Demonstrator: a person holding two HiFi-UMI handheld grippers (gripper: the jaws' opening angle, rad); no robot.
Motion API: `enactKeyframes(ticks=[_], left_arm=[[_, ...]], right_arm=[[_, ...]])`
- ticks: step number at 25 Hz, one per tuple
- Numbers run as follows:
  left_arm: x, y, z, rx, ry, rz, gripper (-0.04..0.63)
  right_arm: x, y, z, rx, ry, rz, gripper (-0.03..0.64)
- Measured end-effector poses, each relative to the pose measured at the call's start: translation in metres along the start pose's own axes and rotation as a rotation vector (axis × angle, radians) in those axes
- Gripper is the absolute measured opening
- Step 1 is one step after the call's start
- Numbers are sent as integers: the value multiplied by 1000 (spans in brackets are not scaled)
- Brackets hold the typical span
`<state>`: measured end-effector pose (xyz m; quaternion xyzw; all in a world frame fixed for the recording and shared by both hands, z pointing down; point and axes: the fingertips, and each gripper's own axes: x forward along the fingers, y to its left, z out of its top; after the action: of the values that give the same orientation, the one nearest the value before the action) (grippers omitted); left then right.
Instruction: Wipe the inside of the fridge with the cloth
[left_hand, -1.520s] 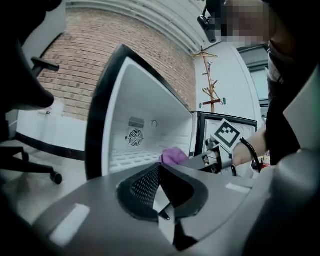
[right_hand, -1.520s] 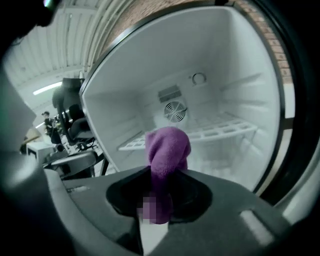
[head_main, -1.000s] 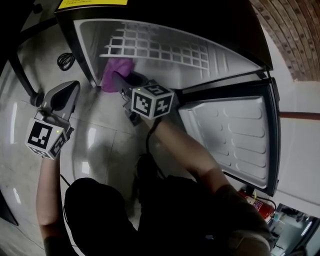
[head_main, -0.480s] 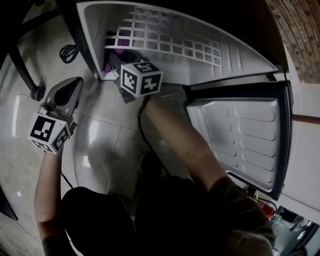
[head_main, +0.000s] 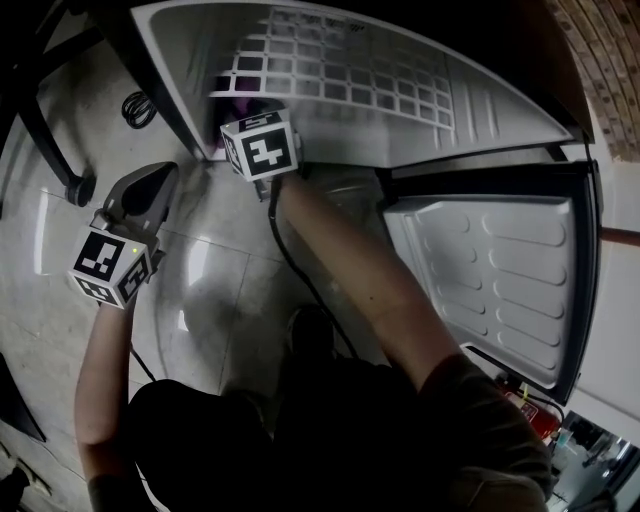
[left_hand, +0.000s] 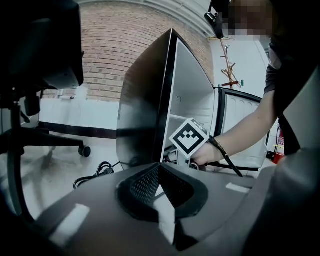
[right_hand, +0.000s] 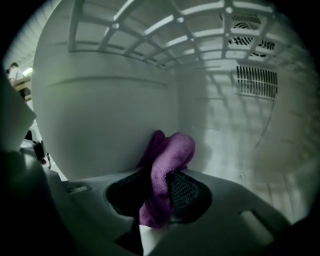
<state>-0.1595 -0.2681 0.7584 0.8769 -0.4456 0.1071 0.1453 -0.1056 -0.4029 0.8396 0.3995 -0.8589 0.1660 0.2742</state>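
Clearly the right gripper (right_hand: 159, 192) is the working one. Its jaws are clenched on the purple cloth (right_hand: 169, 160), which is bunched between them and juts forward past the tips. Its long axis runs along the jaws toward the far corner of the fridge (head_main: 420, 120). The cloth's free end lies against, or just beside, the left inner wall (right_hand: 100, 115) where that meets the back wall; I cannot confirm contact. A wire shelf (right_hand: 150, 32) hangs overhead, and a vent grille (right_hand: 256, 80) sits on the back wall to the right. Most of the compartment's surface therefore lies to the right of and below the cloth, so the next stroke probably calls for dragging it that way along a wall or the compartment's bottom.

As far as the views show, the compartment holds only shelf, cloth and gripper, and no food. The open door (head_main: 490, 280), its moulded lining bare, stands at the right. The left gripper (head_main: 158, 178) hangs outside over the tiled floor (head_main: 220, 290), near the fridge's left edge. Its jaws are closed together on nothing, and it is much farther from the cloth.
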Motion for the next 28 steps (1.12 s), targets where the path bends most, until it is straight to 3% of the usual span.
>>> enactKeyframes(ticks=[5,11,20,28], left_arm=[[14,-14,-2,0,10,-44,17],[27,-32,-2,3,16,-104,17],[64,-85,0,19,31,-245,17],[87,-109,14,35,20,-324,17]], right_arm=[[-6,-8,-7,-58,42,-26,84],[-30,-69,-25,-75,74,-191,84],[-91,-167,-63,24,166,-415,84],[-133,-219,-85,105,247,-616,86]])
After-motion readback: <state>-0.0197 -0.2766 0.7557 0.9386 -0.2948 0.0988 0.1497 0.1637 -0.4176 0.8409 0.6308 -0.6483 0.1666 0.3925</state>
